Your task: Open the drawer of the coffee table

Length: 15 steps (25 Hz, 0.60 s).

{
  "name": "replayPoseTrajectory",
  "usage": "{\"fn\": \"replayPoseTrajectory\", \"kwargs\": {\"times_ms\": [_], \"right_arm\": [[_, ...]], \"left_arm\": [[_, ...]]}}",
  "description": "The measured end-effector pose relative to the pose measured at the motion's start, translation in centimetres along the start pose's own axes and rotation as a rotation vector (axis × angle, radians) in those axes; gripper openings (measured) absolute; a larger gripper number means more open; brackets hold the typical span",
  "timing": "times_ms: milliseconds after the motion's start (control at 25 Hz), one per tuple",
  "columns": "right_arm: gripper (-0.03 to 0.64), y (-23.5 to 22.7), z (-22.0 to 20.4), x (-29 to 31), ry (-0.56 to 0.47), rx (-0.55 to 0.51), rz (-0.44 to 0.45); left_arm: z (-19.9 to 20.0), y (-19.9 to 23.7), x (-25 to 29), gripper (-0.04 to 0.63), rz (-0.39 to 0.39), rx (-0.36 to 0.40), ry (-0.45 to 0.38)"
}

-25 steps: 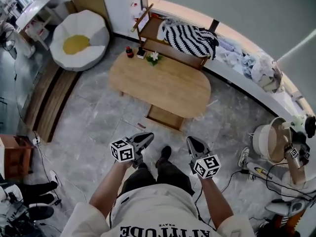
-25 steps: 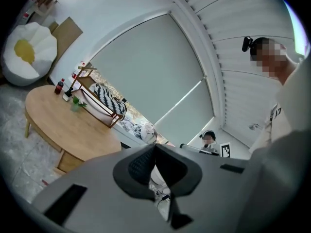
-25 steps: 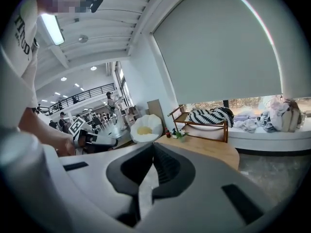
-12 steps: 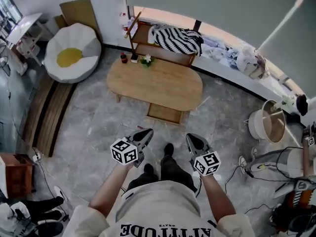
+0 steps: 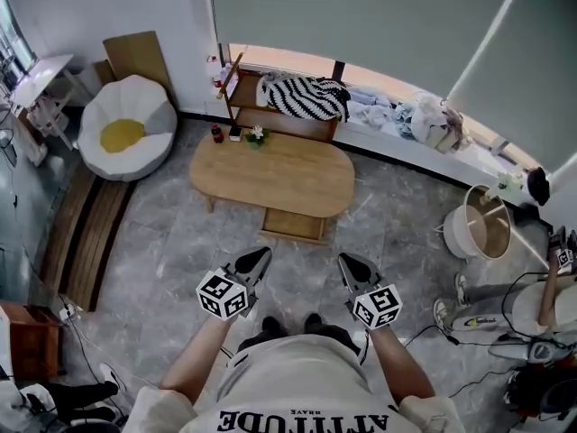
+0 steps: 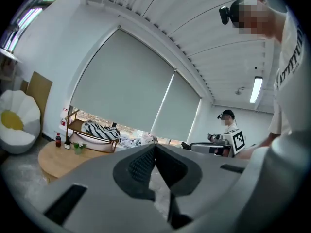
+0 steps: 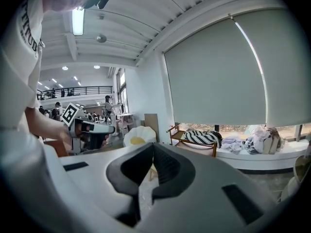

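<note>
The oval coffee table (image 5: 270, 174) stands ahead on the grey floor (image 5: 180, 233), its long axis running left to right. Its drawer (image 5: 293, 225) juts from the near long side — pointing toward the grippers. The left gripper (image 5: 259, 258) and right gripper (image 5: 350, 264) hover well short of it — jaws closed, empty.

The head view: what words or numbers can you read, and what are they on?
"ATTITUDE": upside down, on the person's white shirt.
Smaller line next to it on the shirt: too small to read.
The left gripper and right gripper carry only square patterns, no words.
</note>
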State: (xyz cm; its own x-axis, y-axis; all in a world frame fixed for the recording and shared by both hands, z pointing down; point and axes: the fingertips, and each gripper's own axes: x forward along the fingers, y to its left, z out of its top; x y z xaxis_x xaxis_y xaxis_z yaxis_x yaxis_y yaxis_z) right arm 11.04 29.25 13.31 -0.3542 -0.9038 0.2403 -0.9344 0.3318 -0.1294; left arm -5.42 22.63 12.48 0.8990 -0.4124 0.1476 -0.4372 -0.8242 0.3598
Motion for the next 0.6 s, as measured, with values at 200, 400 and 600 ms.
{"fn": "replayPoseTrajectory", "kwargs": {"times_ms": [200,400,600], "right_arm": [[0.018,-2.2,1.4,-2.1,-0.035,-0.033,-0.049],[0.018,-4.6,2.8,-3.0,-0.055,-0.062,-0.050],[0.018,-6.0,4.1,-3.5,-0.078,-0.061,-0.067]], "left_arm": [[1.7,-0.4,0.1,0.020,0.121,0.100,-0.034],[2.9,-0.4,0.7,0.020,0.149,0.130,-0.054],[4.3,0.1,0.4,0.020,0.172,0.158,-0.064]]}}
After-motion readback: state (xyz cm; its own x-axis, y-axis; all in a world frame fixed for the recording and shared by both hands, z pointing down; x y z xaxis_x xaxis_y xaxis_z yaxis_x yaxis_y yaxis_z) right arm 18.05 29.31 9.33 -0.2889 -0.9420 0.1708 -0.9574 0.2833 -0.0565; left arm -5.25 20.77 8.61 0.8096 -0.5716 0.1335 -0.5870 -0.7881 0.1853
